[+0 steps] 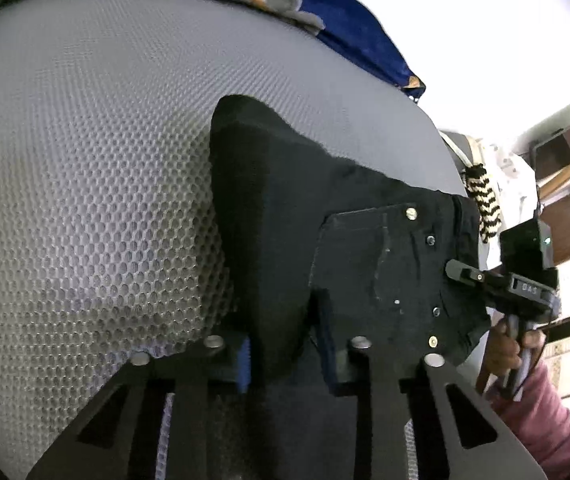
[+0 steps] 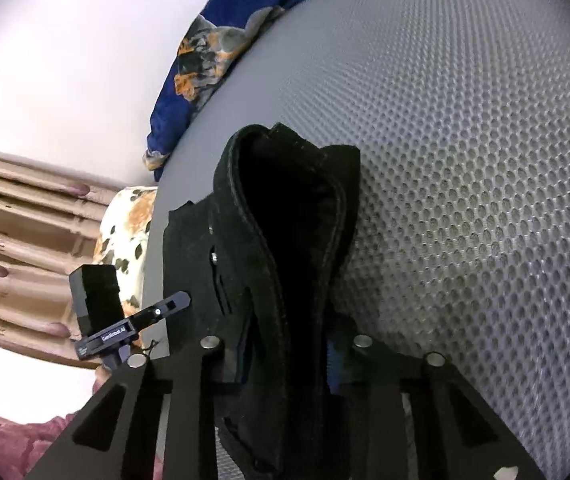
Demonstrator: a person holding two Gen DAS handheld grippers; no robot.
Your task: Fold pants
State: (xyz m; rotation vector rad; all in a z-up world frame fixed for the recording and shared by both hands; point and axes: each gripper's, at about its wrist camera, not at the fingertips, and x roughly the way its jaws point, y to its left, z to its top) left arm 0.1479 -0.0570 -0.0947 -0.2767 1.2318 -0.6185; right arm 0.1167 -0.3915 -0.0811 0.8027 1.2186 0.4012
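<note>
In the left wrist view, the left gripper (image 1: 285, 360) has its two jaws pinched onto a fold of the black denim pants (image 1: 325, 220), which lie bunched on the grey honeycomb-mesh mattress (image 1: 85, 180). A back pocket with metal rivets faces up, and the waistband end hangs at the mattress's right edge. Left of the cloth the mesh is bare and wide. Along the far edge lies a blue blanket with orange and grey pattern (image 1: 345, 20). At the right edge the right gripper (image 1: 461, 272) touches the waistband, held by a hand (image 1: 505, 348) in a pink sleeve (image 1: 545, 420); a black-and-cream striped knitted piece (image 1: 483, 200) hangs just beyond.

In the right wrist view, the right gripper (image 2: 285, 360) is clamped on a thick ridge of the pants (image 2: 285, 220). Bare mesh (image 2: 465, 160) spreads to the right. The left gripper (image 2: 173, 304) touches the cloth near the mattress's left edge, with beige curtain folds (image 2: 13, 240) beyond.
</note>
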